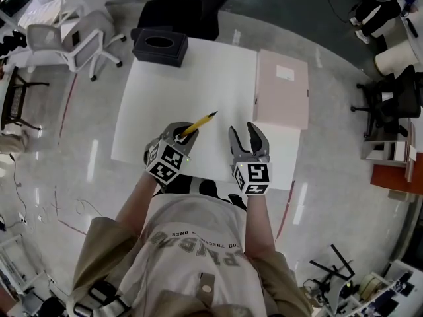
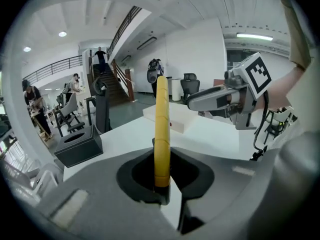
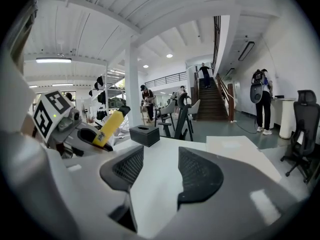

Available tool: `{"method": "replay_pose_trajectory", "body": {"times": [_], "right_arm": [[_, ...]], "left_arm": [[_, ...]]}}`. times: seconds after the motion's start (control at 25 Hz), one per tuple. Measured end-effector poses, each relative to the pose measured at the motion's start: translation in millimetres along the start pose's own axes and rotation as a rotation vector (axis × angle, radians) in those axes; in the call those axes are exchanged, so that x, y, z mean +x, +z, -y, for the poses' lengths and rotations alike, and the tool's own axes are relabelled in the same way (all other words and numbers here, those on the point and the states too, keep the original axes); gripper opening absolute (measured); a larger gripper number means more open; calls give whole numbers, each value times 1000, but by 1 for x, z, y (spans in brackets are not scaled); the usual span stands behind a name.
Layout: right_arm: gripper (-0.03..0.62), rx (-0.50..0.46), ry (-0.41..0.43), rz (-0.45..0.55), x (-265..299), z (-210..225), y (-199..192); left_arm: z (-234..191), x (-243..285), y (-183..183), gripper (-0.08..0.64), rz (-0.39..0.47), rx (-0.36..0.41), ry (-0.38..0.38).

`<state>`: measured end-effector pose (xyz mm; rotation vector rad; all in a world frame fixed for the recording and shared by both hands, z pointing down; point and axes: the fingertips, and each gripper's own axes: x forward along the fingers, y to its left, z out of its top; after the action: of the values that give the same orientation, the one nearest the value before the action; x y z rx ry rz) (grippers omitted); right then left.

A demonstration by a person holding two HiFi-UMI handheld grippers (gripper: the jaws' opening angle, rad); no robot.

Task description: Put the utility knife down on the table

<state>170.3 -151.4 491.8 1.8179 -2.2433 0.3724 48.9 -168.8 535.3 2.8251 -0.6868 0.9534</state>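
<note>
Head view: left gripper (image 1: 184,135) clamps the knife (image 1: 199,123) by one end over the table (image 1: 198,78); right gripper (image 1: 244,135) gapes empty. Knife likely light, stiff, smooth; grip the handle.

A dark, box-shaped tissue holder (image 1: 160,47) with an oval slot on top stands at the far left corner of the white table (image 1: 198,91). A flat, pale pink rectangular box (image 1: 282,89) lies along the right edge, near the far right corner, and it has a small white label on its lid. On the glossy grey floor (image 1: 86,150), a white mesh office chair (image 1: 73,41) stands beyond the left edge and a black office chair (image 1: 178,12) behind the far edge. Further back a staircase (image 3: 212,96) rises, with a person (image 3: 204,74) on it.
</note>
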Motion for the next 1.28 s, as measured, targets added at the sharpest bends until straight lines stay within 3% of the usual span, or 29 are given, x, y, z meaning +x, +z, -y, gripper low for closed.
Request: {"method": "replay_pose_trajectory", "body": {"times": [0.4, 0.68, 1.28], "right_arm": [[216, -106, 166, -97, -6, -27, -20], [215, -167, 296, -181, -7, -45, -35], [199, -329, 548, -328, -5, -94, -59]], "left_arm": [[20, 10, -32, 44, -105, 80, -137], [23, 10, -60, 44, -209, 196, -199], [49, 9, -97, 44, -303, 291, -333]]}}
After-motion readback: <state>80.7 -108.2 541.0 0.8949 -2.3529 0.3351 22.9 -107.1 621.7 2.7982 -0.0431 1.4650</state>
